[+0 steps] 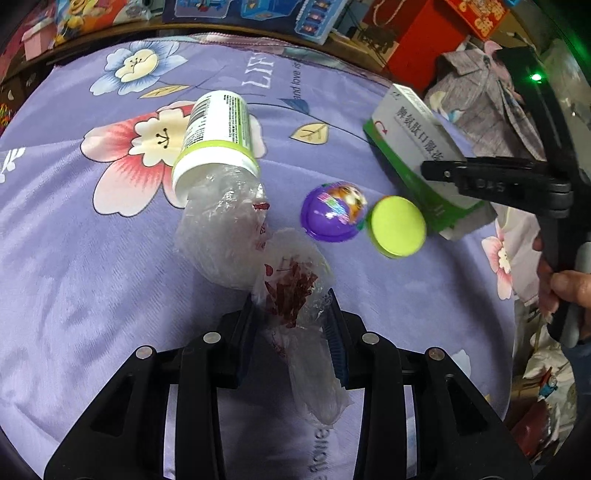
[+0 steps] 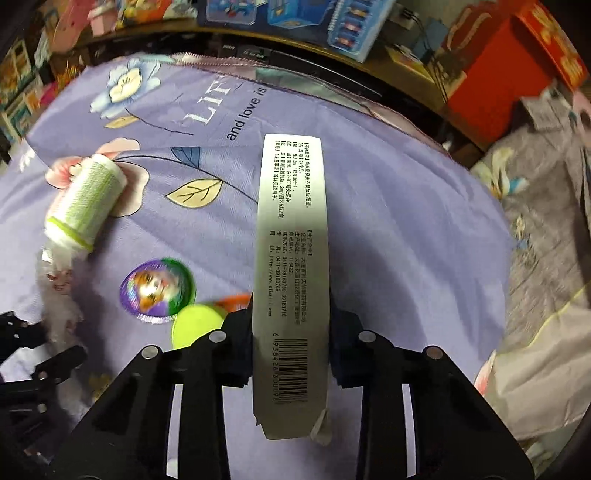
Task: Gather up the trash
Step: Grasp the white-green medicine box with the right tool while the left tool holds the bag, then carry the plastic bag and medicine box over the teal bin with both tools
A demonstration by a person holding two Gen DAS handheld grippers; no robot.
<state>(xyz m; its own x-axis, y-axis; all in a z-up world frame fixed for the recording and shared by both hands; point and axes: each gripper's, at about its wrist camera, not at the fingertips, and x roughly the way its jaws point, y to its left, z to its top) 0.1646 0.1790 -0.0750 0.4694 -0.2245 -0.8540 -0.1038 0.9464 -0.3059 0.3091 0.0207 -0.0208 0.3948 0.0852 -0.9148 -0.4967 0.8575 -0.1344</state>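
Observation:
My left gripper [image 1: 291, 306] is shut on a crumpled clear plastic bag [image 1: 229, 236] with red print; the bag's far end reaches into the mouth of a white bottle [image 1: 216, 136] with green trim that lies on its side. My right gripper [image 2: 291, 310] is shut on a long white and green medicine box [image 2: 291, 221], held above the cloth. The box [image 1: 410, 136] and the right gripper [image 1: 439, 173] also show at the right of the left wrist view. A purple round capsule [image 1: 334, 212] and a lime-green lid [image 1: 398, 226] lie between the two grippers.
Everything lies on a purple floral cloth [image 1: 92, 295] with printed lettering. A red box [image 2: 498, 92] and blue toy boxes [image 2: 332, 29] stand along the far edge. Grey patterned fabric [image 2: 546, 258] is piled to the right. A person's hand [image 1: 565, 291] holds the right gripper's handle.

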